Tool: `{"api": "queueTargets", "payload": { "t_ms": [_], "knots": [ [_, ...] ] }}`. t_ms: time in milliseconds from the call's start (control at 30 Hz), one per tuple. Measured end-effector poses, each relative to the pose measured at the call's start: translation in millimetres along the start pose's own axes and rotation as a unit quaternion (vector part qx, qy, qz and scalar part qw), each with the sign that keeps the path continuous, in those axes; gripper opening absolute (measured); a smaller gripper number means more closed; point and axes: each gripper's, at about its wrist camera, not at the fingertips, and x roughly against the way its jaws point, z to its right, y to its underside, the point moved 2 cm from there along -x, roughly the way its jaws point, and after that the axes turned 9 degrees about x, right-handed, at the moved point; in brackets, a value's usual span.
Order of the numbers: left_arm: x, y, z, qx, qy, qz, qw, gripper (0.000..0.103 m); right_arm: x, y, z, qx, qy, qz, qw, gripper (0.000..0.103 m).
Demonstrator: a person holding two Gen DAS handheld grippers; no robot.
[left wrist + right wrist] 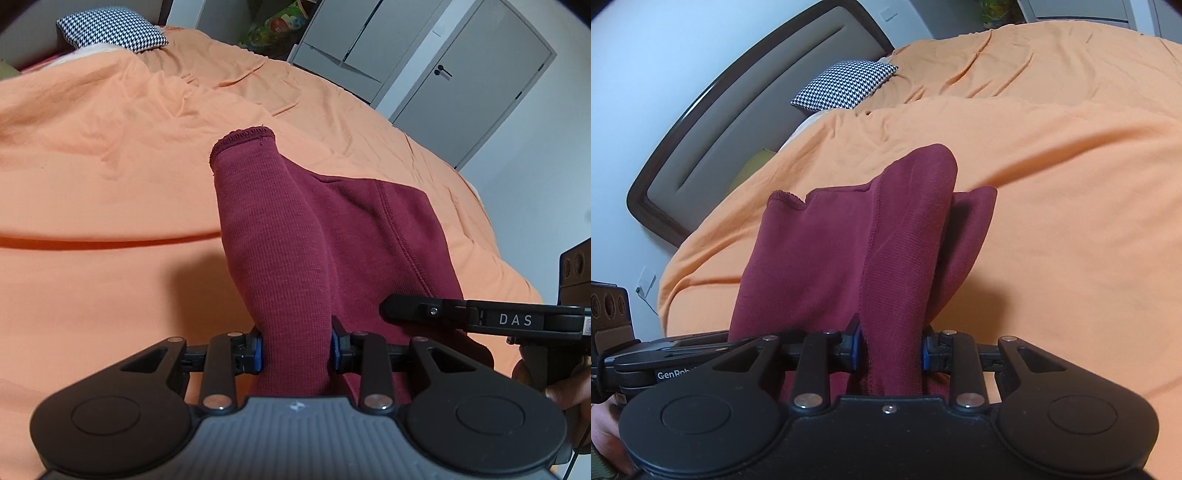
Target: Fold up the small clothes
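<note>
The left tool is clamping a bunched fold of the maroon garment; the right tool is clamping another fold of it. The garment is hanging over the orange bedspread, hemmed edge farthest out. Open bedspread is lying all around the garment, the checked pillow well beyond.

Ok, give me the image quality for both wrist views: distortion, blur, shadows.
Left wrist view: fisheye bends the grey wardrobe doors; maroon knit garment sharp, casting a shadow on the orange bedspread. Right wrist view: the padded headboard curves strongly; corners vignette dark; the bedspread's foreground is softly blurred.
</note>
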Motion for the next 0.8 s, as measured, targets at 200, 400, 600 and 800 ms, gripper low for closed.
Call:
{"api": "queueTargets", "payload": {
  "t_ms": [200, 400, 600, 800],
  "knots": [
    [-77, 13, -42, 0.022, -0.035, -0.071, 0.9966, 0.045, -73, 10, 34, -0.032, 0.017, -0.059, 0.998, 0.033],
    [-92, 19, -54, 0.043, -0.021, -0.074, 0.9961, 0.055, -104, 33, 57, -0.057, 0.032, -0.092, 0.994, 0.039],
    [-101, 12, -61, 0.055, -0.014, -0.080, 0.9952, 0.059, -101, 40, 73, -0.073, 0.019, -0.095, 0.993, 0.049],
    [-94, 8, -64, 0.061, -0.026, -0.070, 0.9954, 0.065, -92, 32, 68, -0.061, 0.035, -0.092, 0.993, 0.056]
  ]
}}
